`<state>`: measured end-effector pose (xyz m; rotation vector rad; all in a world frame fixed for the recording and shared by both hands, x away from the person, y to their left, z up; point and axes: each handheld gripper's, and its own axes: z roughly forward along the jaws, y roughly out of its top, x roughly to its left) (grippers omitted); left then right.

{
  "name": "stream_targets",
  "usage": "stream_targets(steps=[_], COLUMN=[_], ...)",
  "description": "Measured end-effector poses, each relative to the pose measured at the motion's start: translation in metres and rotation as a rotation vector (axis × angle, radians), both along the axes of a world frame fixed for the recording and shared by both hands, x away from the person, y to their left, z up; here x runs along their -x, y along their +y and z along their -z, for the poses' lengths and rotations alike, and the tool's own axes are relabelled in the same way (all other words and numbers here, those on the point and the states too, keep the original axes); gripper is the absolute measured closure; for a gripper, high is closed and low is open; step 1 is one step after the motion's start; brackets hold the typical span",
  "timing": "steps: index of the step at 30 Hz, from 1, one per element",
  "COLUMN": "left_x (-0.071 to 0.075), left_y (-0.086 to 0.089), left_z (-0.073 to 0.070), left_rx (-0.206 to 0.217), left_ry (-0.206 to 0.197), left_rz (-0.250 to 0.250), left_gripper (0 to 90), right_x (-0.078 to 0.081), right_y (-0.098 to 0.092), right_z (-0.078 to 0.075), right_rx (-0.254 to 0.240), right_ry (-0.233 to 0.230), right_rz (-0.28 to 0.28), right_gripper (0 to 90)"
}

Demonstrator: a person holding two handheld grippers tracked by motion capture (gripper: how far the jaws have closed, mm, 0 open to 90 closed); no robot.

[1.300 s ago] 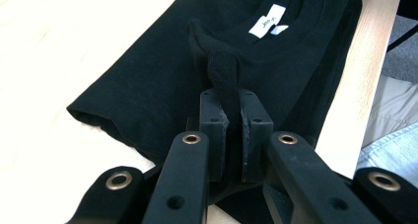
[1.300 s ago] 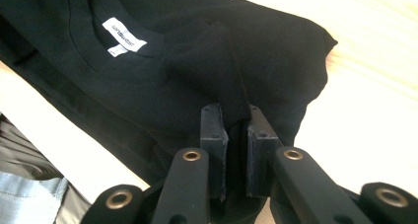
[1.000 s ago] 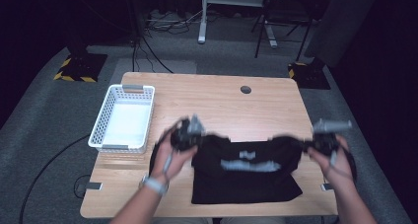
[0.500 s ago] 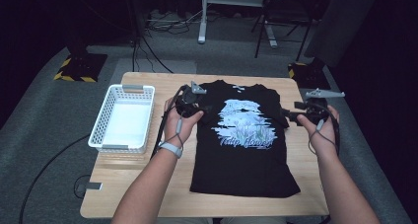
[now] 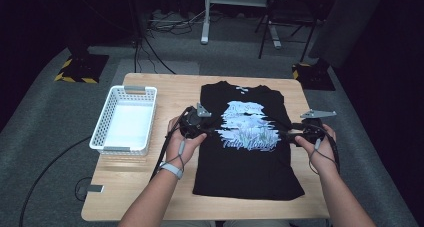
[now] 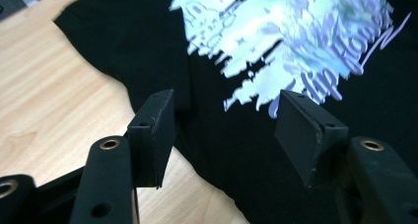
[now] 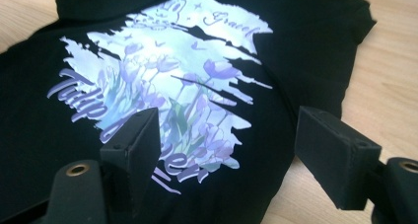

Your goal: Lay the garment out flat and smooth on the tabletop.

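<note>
Two grippers: each was held in one of the person's hands, over a black shirt spread flat on the table.
Shirt: it lay front up in the middle of the table, collar toward the far edge, hem toward the person; a pale blue and purple flower print with lettering sat on the chest.
Left gripper: it hung at the shirt's left edge, about level with the print. In the left gripper view the jaws stood spread with nothing between them, one over the shirt's edge beside bare wood, the other over black cloth below the print. The jaws had just been opening.
Right gripper: it hung at the shirt's right edge, across from the left one. In the right gripper view the jaws stood apart and gripped nothing, one over the print, the other over the wood just off the cloth. These jaws had just been opening as well.
Basket: white, mesh-walled, with grey handles, it stood at the table's left, well apart from the shirt; nothing could be seen in it but its white floor.
Floor: cables trailed over the grey carpet beside the table.
</note>
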<state>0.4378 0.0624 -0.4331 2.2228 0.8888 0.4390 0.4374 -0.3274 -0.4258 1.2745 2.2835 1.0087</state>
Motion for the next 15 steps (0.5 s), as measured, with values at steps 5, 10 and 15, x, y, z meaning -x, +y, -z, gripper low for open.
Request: stream_targets(steps=[5,10,15], left_x=[-0.001,-0.004,0.001], left_y=[-0.008,-0.011,-0.014], left_z=[0.02,0.041,0.058], left_rx=[-0.044,-0.059,-0.093], left_ry=[0.024,0.066,0.091], left_rz=[0.022,0.043,0.059], left_gripper=[40.2,39.7,39.9], right_x=[-0.004,-0.008,-0.011], right_y=[0.002,0.003,0.006], right_z=[0.023,0.045,0.062], right_rx=[0.033,0.059,0.09], right_ry=[0.035,0.074,0.115], right_rz=[-0.026,-0.054,-0.088], right_gripper=[27.1,27.7,27.0])
